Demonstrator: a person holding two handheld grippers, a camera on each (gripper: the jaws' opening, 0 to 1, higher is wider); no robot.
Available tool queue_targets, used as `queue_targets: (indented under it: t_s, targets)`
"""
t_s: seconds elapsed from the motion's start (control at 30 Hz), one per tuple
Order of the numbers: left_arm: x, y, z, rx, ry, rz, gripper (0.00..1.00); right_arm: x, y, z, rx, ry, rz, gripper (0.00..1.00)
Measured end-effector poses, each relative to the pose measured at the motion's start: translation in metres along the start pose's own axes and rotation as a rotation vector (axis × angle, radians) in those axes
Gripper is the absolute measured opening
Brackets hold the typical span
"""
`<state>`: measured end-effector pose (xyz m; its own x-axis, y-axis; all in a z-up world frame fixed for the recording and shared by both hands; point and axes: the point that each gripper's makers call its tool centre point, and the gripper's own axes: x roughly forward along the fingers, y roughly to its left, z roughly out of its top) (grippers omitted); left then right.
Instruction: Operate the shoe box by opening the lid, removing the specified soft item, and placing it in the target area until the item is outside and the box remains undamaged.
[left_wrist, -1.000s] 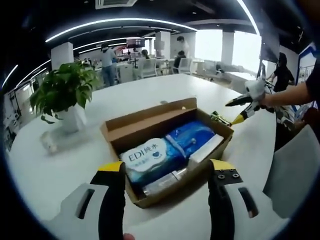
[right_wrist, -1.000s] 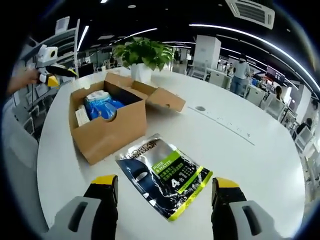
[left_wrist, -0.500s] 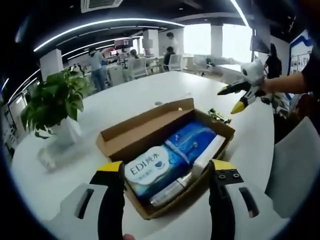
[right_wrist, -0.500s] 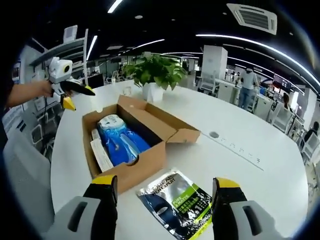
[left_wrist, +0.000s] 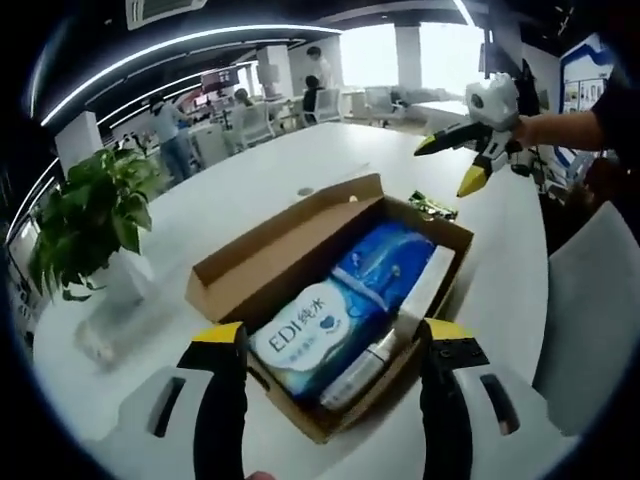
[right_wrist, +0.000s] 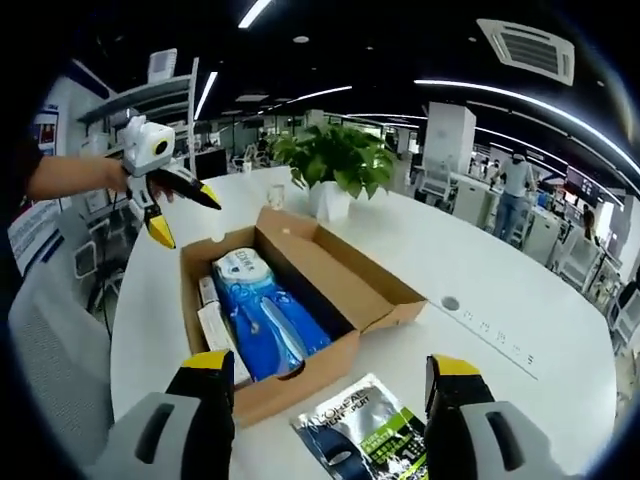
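- the shoe box (left_wrist: 330, 300) (right_wrist: 290, 320) is seen on the white table (left_wrist: 250, 190) (right_wrist: 520, 290), lid folded back, just ahead of the left gripper (left_wrist: 333, 345) and ahead-left of the right gripper (right_wrist: 325, 375).
- blue soft packs (left_wrist: 340, 300) (right_wrist: 262, 310) are packed inside; items along one wall are hard to make out.
- a dark sachet (right_wrist: 365, 440), outside the box, is cut off between the right jaws.
- both claws are held spread, pinching nothing, above the table.
- a potted plant (left_wrist: 85, 215) (right_wrist: 335, 165) is set beyond the box.
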<state>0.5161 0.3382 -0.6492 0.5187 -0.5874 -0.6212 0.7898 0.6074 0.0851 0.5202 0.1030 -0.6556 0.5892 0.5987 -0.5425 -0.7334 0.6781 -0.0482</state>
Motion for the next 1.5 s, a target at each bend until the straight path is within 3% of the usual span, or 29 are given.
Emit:
queue_targets:
  t_s: [0.3,0.6,1.17,1.5]
  targets:
    - [0.009,0.004,0.0,0.052,0.041,-0.03,0.7,0.017,0.025,0.027,-0.016,-0.03,0.075,0.77]
    - [0.02,0.004,-0.007,0.129,0.099,-0.073,0.7,0.036,0.049,0.037,-0.088,-0.014,0.139,0.76]
    - [0.044,0.008,-0.021,0.361,0.223,-0.163,0.67,0.076,0.076,0.039,-0.184,0.036,0.235,0.68]
    - [0.061,0.011,-0.032,0.442,0.301,-0.222,0.66,0.097,0.087,0.031,-0.202,0.077,0.274,0.67]
